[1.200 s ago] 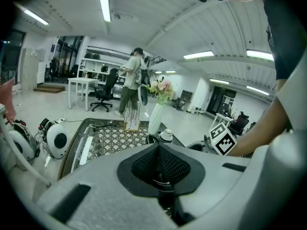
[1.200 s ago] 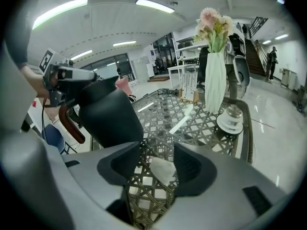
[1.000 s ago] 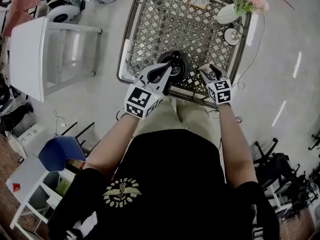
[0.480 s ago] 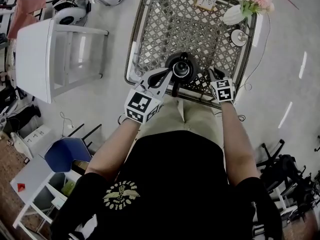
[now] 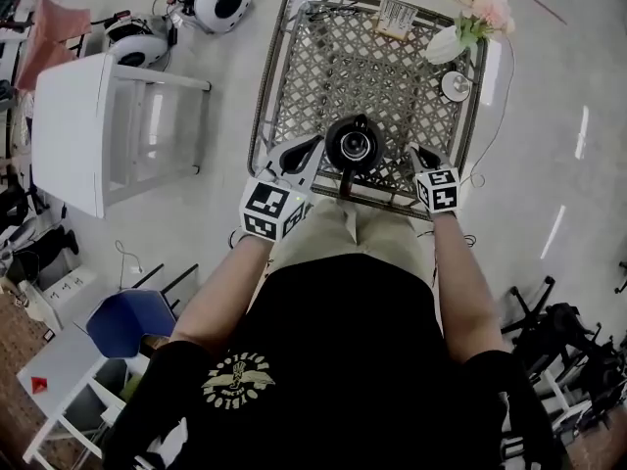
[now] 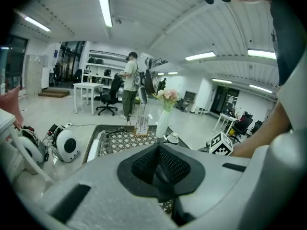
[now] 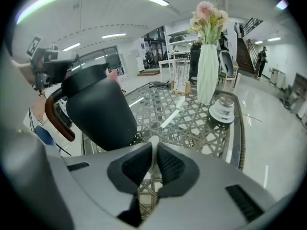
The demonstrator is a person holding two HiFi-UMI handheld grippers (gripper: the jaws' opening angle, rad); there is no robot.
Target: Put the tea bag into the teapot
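Observation:
A black teapot (image 5: pixel 353 145) with a brown handle stands at the near edge of the lattice table (image 5: pixel 294 67). Its mouth is uncovered. In the right gripper view the teapot (image 7: pixel 100 109) fills the left. My left gripper (image 5: pixel 312 147) hangs just left of the teapot, shut on a dark thing that looks like the teapot lid. In its own view the left gripper (image 6: pixel 157 145) has its pads together. My right gripper (image 5: pixel 417 153) is right of the teapot. Its jaws have just been closing, and the right gripper (image 7: pixel 153 146) now pinches a thin white tea bag (image 7: pixel 153 141).
A white vase of pink flowers (image 5: pixel 446 27) and a small lidded cup (image 5: pixel 455 86) stand at the table's far right. A card stand (image 5: pixel 396 18) is at the far edge. A white strip (image 7: pixel 171 116) lies mid-table. A white side table (image 5: pixel 69 130) stands to the left.
My left gripper has drawn away from over the teapot to its left side, leaving the mouth uncovered. The right gripper's jaws have come together at the table's near edge.

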